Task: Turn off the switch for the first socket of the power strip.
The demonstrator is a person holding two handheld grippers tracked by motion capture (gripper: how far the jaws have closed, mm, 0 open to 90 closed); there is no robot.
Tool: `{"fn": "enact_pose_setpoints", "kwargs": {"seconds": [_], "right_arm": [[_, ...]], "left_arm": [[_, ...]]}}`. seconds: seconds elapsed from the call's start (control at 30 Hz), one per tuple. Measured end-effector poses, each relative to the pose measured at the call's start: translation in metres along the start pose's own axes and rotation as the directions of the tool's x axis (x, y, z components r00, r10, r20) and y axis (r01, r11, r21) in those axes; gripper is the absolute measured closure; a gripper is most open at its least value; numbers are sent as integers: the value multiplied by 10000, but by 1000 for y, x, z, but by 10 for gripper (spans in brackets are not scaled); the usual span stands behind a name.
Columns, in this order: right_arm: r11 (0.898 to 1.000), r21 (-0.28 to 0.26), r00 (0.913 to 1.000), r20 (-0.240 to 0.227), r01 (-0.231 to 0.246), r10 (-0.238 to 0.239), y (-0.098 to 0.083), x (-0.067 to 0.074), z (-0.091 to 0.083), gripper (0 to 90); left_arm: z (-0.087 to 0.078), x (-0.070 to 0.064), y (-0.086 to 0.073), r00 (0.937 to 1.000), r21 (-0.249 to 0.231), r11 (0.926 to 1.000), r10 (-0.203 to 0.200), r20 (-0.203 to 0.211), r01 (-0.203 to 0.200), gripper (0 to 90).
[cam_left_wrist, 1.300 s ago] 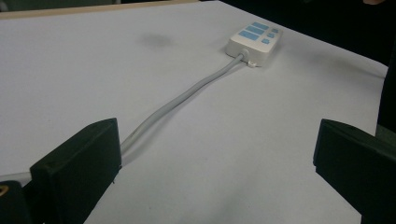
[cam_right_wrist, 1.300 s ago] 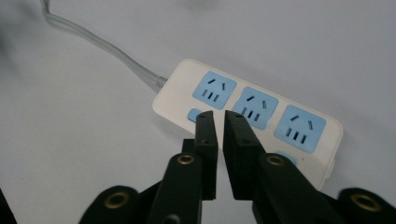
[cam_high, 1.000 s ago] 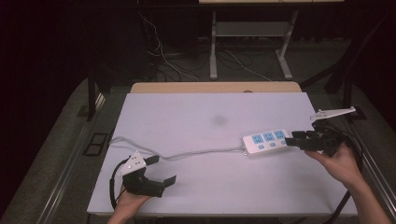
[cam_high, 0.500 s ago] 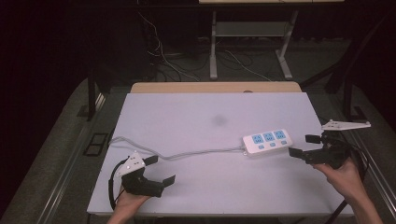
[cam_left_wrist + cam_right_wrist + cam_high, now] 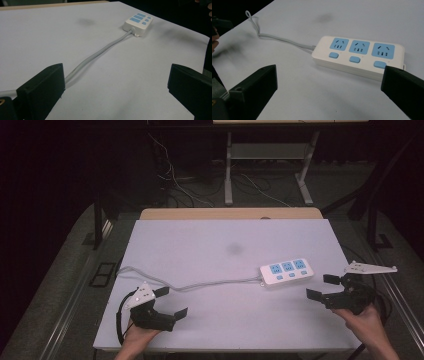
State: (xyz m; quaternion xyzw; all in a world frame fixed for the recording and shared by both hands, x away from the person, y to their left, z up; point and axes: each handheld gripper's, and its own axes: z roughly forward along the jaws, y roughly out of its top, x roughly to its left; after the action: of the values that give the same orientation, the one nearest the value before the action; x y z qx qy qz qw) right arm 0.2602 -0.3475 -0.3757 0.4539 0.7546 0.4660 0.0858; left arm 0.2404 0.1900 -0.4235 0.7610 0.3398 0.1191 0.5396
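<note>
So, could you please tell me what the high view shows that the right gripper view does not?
High view alone: both hands, the right tongs seen from outside, the table's wooden far edge, floor cables and a desk frame behind. Right gripper view alone: the power strip's socket slots and three switch buttons up close. Both: the white strip, its grey cord and the dark smudge on the table.

Left gripper (image 5: 170, 302) and right gripper (image 5: 323, 286) both hover, fingers spread wide, holding nothing.

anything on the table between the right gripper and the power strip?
No. In the high view, only bare white table lies between the right gripper and the power strip. The right gripper view shows the same bare stretch before its open jaws.
</note>
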Motion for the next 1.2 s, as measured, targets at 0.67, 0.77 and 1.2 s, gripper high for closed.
{"fn": "enact_pose_setpoints", "kwargs": {"seconds": [0.67,0.77,1.2], "right_arm": [[10000,-32,9992,-399,16,-18,-26,11,21,4],[10000,1,9989,-475,-7,7,-30,13,25,3],[9995,276,9972,-741,135,-114,-48,19,43,3]], "left_arm": [[0,0,0,10000,34,10000,31,7,-31,0],[0,0,0,10000,36,10000,34,8,-34,0],[1,1,0,10000,110,9999,72,26,-72,0]]}}
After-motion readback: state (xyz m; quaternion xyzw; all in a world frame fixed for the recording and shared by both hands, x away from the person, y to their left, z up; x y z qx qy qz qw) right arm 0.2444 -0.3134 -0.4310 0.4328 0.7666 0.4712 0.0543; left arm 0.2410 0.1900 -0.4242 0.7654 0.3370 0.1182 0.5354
